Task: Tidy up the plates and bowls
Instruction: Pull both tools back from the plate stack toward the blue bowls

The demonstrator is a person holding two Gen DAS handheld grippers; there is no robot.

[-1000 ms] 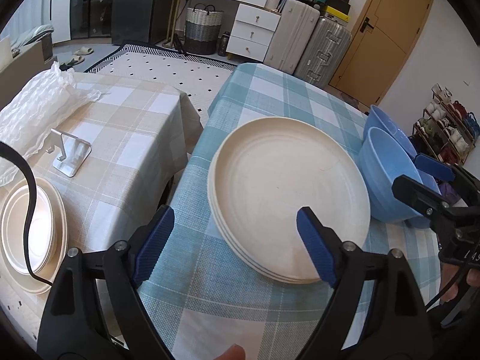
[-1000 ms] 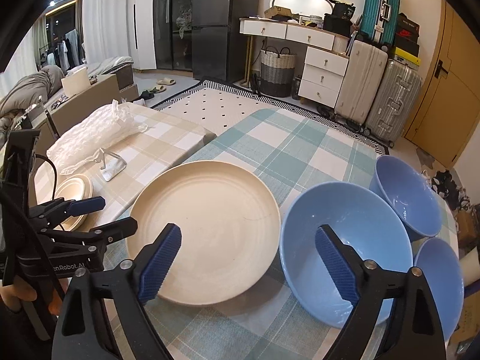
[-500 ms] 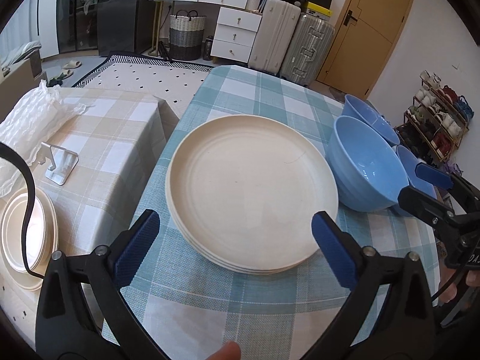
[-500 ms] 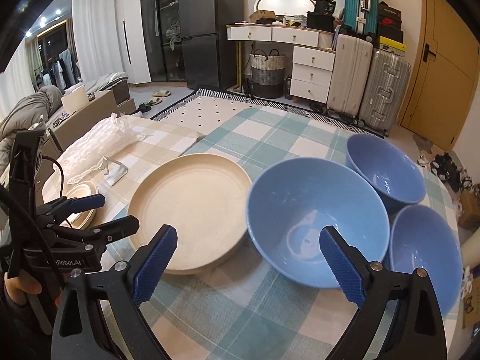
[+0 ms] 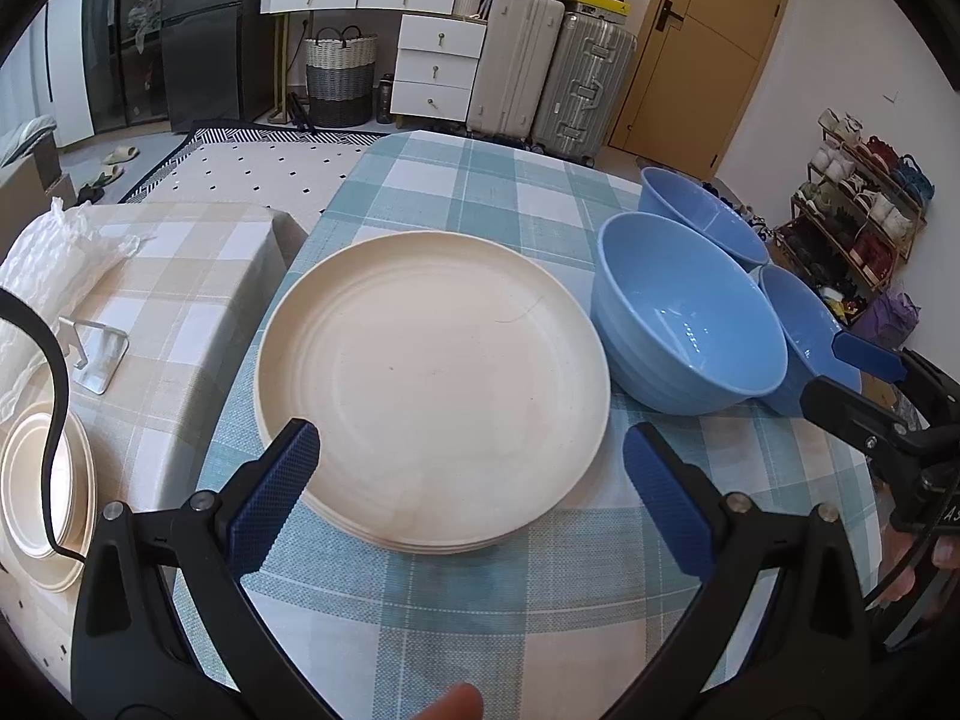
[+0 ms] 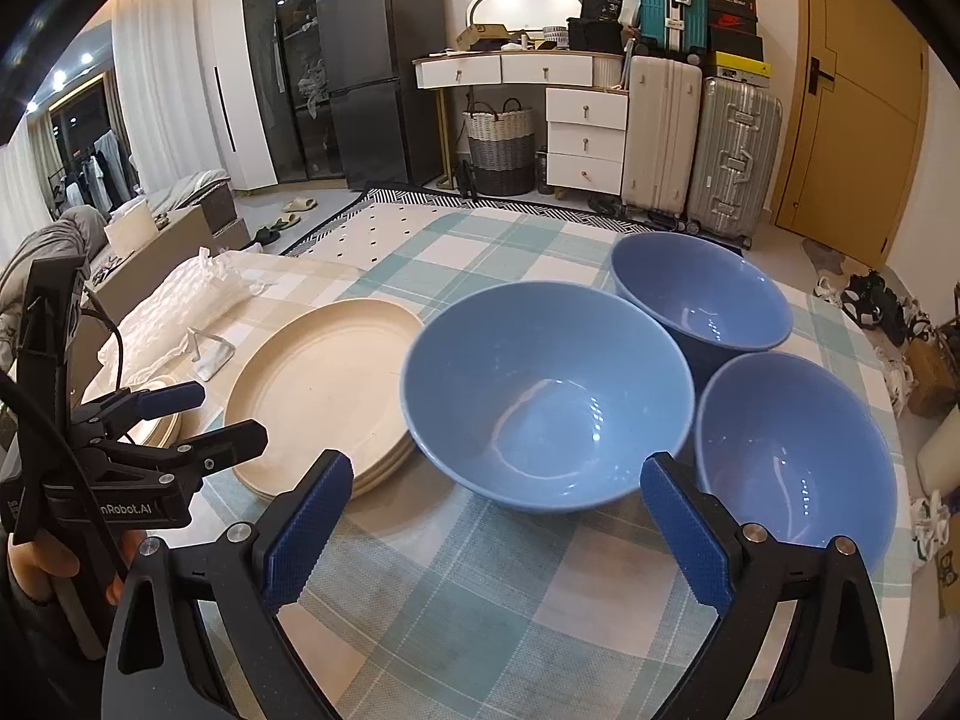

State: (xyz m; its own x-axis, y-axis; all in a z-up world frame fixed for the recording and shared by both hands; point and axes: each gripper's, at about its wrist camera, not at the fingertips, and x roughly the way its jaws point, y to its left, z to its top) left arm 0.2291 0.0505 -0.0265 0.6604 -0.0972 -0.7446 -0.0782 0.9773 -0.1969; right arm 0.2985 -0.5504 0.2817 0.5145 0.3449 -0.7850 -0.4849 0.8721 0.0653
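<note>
A stack of cream plates (image 5: pixel 429 384) (image 6: pixel 327 387) lies on the teal checked table (image 5: pixel 480 618). Three blue bowls stand to its right: a near one (image 5: pixel 690 315) (image 6: pixel 546 396), a far one (image 5: pixel 699 213) (image 6: pixel 702 294) and a right one (image 5: pixel 801 324) (image 6: pixel 792 450). My left gripper (image 5: pixel 471 480) is open and empty, just short of the plates' near rim. My right gripper (image 6: pixel 498 510) is open and empty, in front of the near bowl. Each gripper shows in the other's view: the right one (image 5: pixel 864 372), the left one (image 6: pixel 180 420).
A beige checked table (image 5: pixel 174 276) stands to the left with bubble wrap (image 5: pixel 48 258), a metal stand (image 5: pixel 96 354) and more cream plates (image 5: pixel 36 480). A cable (image 5: pixel 54 420) crosses them. Suitcases, drawers and a shoe rack stand beyond.
Both grippers have drawn back and swung right. The plate stack sits farther from the left gripper, and the three bowls have come into the middle of the right wrist view.
</note>
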